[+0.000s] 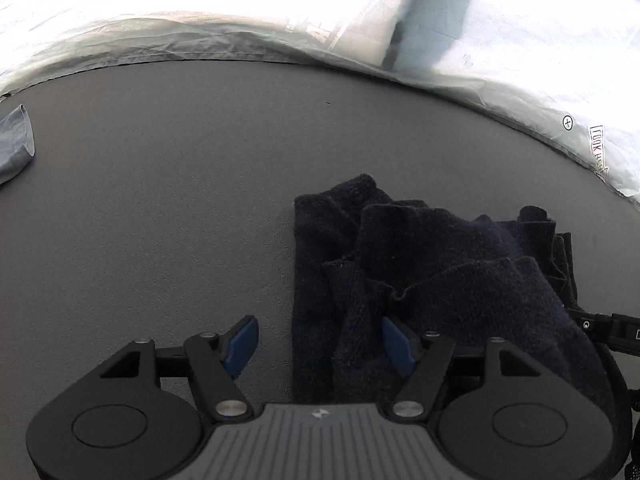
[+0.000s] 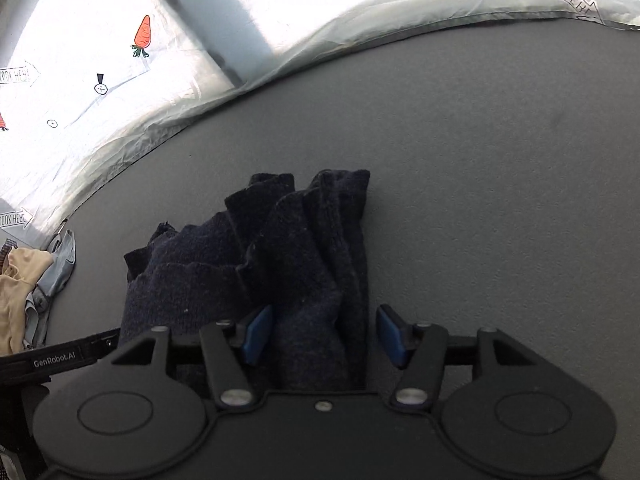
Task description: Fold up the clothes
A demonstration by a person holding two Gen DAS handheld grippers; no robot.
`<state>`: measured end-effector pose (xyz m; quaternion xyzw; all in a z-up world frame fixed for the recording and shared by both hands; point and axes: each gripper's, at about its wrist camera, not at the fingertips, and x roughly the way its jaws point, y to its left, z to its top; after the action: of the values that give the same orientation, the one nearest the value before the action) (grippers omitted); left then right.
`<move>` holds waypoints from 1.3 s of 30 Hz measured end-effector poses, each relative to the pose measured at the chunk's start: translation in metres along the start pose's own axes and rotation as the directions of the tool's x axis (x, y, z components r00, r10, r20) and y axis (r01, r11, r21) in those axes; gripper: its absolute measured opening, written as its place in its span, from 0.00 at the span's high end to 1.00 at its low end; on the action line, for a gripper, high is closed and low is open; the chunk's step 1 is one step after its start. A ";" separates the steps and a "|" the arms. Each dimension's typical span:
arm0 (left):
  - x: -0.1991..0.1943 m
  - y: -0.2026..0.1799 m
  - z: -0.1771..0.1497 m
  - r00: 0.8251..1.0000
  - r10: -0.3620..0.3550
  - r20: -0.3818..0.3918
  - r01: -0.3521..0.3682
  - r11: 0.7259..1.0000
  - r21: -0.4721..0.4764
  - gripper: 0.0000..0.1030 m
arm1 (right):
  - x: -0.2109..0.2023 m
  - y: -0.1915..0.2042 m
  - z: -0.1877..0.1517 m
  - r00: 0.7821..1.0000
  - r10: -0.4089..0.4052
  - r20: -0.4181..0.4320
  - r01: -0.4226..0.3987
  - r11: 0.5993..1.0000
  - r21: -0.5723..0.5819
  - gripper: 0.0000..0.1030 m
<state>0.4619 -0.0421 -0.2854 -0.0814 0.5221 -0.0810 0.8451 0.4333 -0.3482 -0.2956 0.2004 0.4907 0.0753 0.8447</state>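
Item 1: dark navy knitted garment, bunched in folds on grey matte tabletop.
Left gripper: blue-padded jaws apart, straddling the garment's edge, gripping nothing.
Right gripper: jaws apart around the garment's fold, pads not pressing.
Pale printed sheet behind.

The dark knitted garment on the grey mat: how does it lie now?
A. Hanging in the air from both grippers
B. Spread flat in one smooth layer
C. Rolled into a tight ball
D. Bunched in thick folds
D: the dark knitted garment rests on the grey mat in several rumpled folds.
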 end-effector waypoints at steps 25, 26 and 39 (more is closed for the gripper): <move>-0.005 0.024 -0.025 0.920 -0.383 -0.084 0.369 0.918 -0.147 0.05 | 0.007 -0.022 0.005 0.960 0.274 -0.058 -0.261 0.951 0.168 0.00; -0.006 0.025 -0.028 0.913 -0.400 -0.083 0.385 0.909 -0.158 0.04 | 0.008 -0.022 0.005 0.958 0.282 -0.058 -0.269 0.948 0.171 0.00; -0.008 0.015 -0.041 0.840 -0.528 -0.123 0.502 0.843 -0.192 0.01 | 0.018 -0.007 -0.009 0.913 0.401 -0.075 -0.372 0.895 0.246 0.00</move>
<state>0.4227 -0.0283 -0.2996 -0.2760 0.5562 -0.2720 0.7352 0.4341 -0.3462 -0.3165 0.3839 0.4975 0.1975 0.7524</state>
